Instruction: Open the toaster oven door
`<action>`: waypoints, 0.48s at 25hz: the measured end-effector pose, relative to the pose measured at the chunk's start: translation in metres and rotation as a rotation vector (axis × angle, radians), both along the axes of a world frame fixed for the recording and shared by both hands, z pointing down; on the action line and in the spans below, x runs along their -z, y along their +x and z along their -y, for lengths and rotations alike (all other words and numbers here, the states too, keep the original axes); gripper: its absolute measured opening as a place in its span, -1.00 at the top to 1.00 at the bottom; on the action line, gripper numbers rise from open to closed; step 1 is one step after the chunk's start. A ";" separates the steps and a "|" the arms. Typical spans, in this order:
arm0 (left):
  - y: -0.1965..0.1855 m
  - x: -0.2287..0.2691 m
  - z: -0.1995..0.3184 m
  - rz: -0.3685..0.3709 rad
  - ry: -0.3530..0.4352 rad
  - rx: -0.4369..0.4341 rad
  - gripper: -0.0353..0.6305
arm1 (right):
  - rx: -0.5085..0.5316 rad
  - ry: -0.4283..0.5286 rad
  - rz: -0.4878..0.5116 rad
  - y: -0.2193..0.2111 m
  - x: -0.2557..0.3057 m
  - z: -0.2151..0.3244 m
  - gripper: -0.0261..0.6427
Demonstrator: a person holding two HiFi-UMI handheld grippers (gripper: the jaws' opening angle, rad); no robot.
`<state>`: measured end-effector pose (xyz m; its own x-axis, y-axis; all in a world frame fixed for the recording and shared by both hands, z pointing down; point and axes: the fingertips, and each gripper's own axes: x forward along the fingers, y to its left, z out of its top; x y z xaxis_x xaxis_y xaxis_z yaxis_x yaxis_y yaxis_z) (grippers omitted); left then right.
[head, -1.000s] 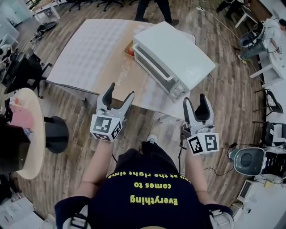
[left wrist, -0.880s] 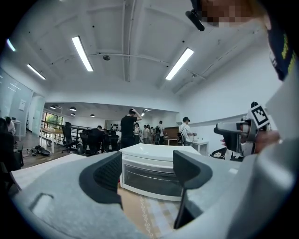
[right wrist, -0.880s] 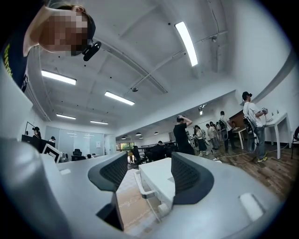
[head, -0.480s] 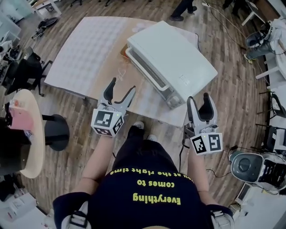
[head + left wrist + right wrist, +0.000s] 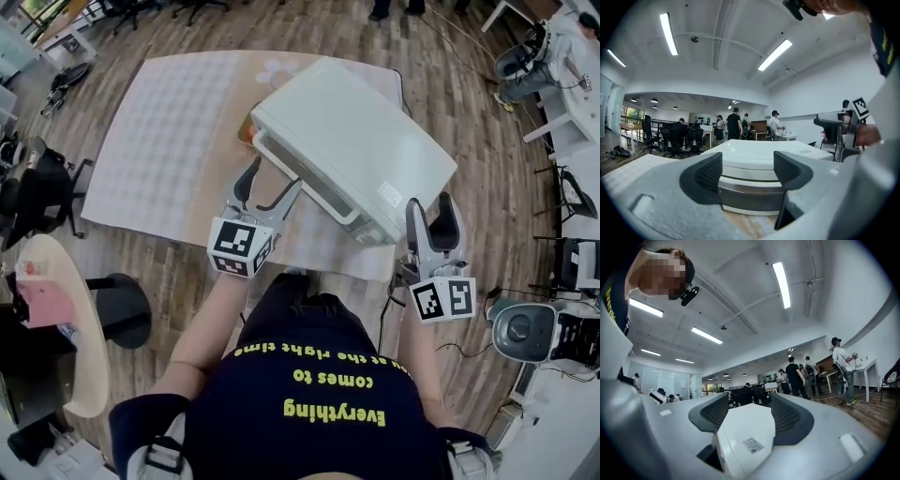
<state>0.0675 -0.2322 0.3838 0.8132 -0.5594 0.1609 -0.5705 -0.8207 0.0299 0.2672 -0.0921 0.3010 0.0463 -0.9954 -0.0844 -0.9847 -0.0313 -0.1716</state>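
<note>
A white toaster oven (image 5: 361, 141) stands askew on the table (image 5: 178, 122), its glass door (image 5: 298, 178) shut and facing me. My left gripper (image 5: 272, 184) is open just in front of the door's left half; its fingers do not touch the door. In the left gripper view the oven front (image 5: 749, 180) fills the gap between the jaws of the left gripper (image 5: 747, 171). My right gripper (image 5: 431, 212) is open beside the oven's near right corner. The right gripper view has that corner (image 5: 746, 439), with a small label, between the jaws of the right gripper (image 5: 745, 413).
A white patterned cloth (image 5: 159, 141) covers the table's left part. Something orange (image 5: 246, 128) peeks out behind the oven. A round beige table (image 5: 70, 328) and a black stool (image 5: 127, 311) stand left. A grey round machine (image 5: 520, 335) sits right. People (image 5: 736, 125) stand far off.
Both grippers have moved forward to the oven: the left one from the table's edge up to the door, the right one to the near right corner. Both stayed open.
</note>
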 end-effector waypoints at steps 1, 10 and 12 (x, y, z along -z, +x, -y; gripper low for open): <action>0.001 -0.003 0.004 0.003 -0.010 -0.011 -0.13 | -0.006 0.000 0.000 -0.002 0.000 0.005 0.09; -0.006 -0.023 0.018 0.026 -0.075 -0.018 -0.13 | 0.015 -0.034 -0.008 -0.017 -0.013 0.029 0.09; -0.005 -0.023 0.017 0.032 -0.075 -0.003 -0.13 | 0.040 -0.042 -0.016 -0.016 -0.013 0.033 0.09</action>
